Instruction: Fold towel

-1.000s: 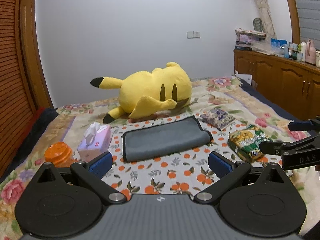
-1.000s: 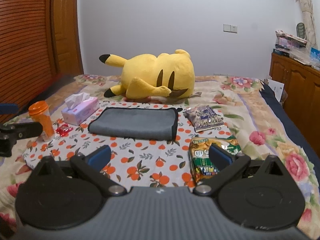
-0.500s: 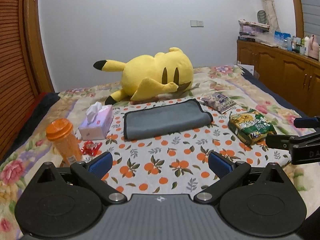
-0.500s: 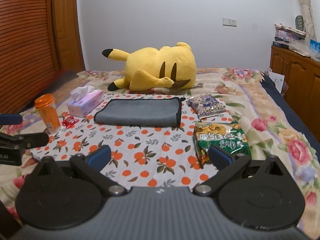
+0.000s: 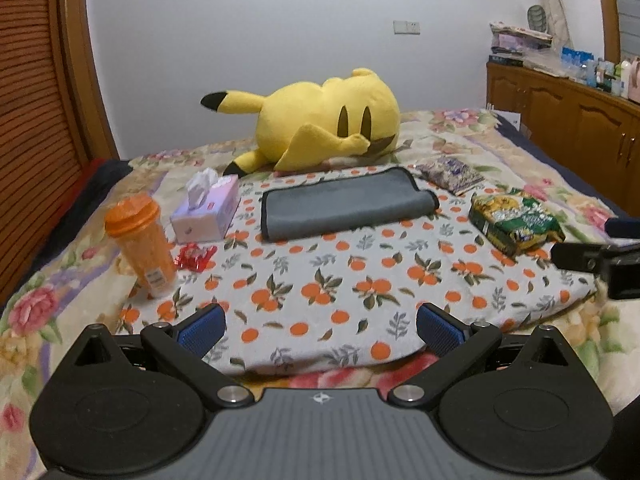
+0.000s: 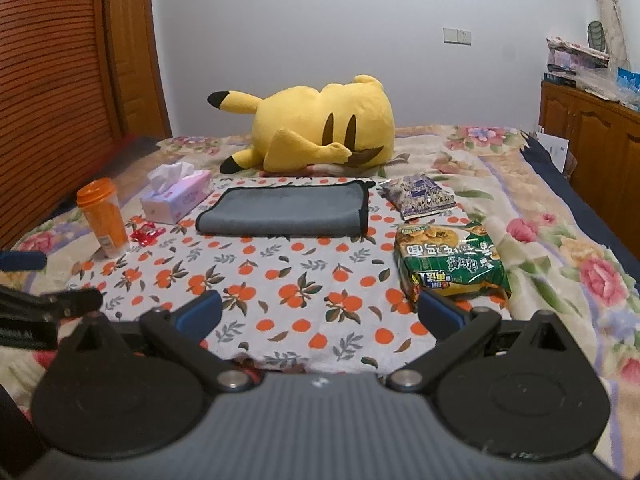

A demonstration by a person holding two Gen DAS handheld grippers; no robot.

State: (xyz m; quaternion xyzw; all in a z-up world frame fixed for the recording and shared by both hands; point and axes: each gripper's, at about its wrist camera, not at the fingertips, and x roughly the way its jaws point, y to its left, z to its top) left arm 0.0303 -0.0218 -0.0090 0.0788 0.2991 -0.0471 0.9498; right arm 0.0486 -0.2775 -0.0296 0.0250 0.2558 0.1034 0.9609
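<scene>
Both grippers, left and right, have pulled back, fingers wide apart and empty. Our soft grey microfibre towel lies already folded just before the yellow plush toy. We judge it light and limp, best pinched at its black-trimmed corners.

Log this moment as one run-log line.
towel: folded, flat on orange-print cloth | left hand-held gripper: open, empty | right hand-held gripper: open, empty

towel on cloth, plush toy behind, tissue box left

Right hand-held gripper cut off by frame edge.
</scene>
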